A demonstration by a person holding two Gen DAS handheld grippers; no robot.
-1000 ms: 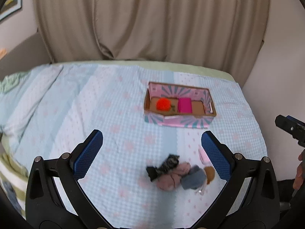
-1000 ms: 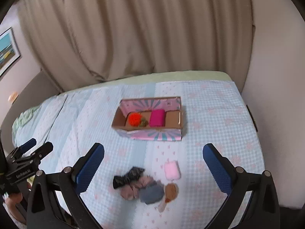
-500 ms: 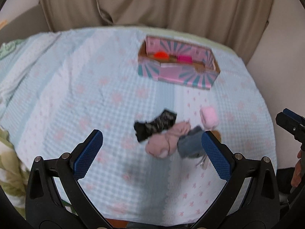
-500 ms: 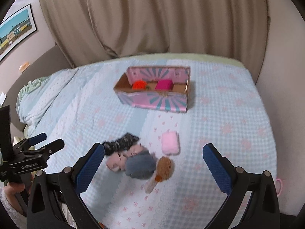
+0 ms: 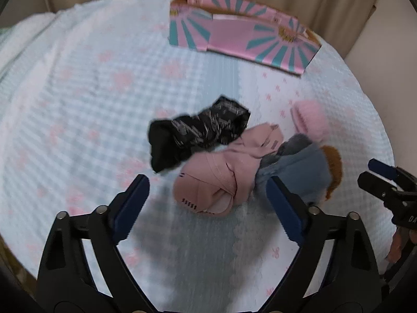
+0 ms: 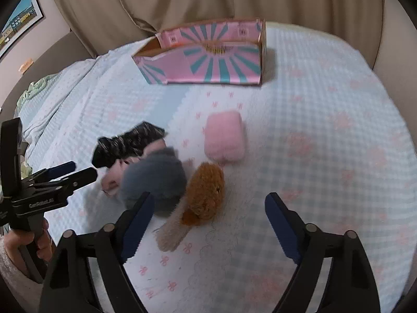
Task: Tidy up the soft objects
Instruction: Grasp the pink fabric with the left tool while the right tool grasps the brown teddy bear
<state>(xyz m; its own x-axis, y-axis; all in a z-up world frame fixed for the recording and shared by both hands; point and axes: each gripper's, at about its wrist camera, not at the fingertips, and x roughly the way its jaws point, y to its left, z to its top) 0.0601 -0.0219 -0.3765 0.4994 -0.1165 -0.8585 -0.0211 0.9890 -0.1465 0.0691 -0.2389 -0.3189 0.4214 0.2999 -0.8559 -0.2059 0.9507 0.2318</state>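
Hovering low over a pale blue checked bedspread (image 5: 78, 91) with pink flowers, the left gripper (image 5: 207, 206) is being held with its jaws apart, and they have just been closing a little; the near end of a dusty-pink rolled sock bundle (image 5: 221, 172) is being framed between the blue pads, which are not pressing on it. A black patterned sock (image 5: 195, 133) is lying just beyond, touching the pink bundle on its far left side. A grey-blue fuzzy sock (image 5: 294, 161) is being pressed against the pink bundle's right side, with the right pad in front of its near edge.

On the other side, the right gripper (image 6: 208, 216) is likewise being held parted above the bedspread, its jaws having just been narrowing too, with nothing pinched. A brown furry plush piece with a beige tail end (image 6: 203, 195) is lying between and just beyond its pads, touching the grey-blue sock at the left pad. A pale pink fluffy cushion-shaped pad (image 6: 225, 135) is resting just behind the brown one.

Farther back, a pink cardboard box with teal sunburst stripes (image 6: 208, 62) is standing on the bedspread, well apart from the pile; from this low angle its contents are barely being shown. Beige curtains (image 6: 208, 0) are hanging behind.
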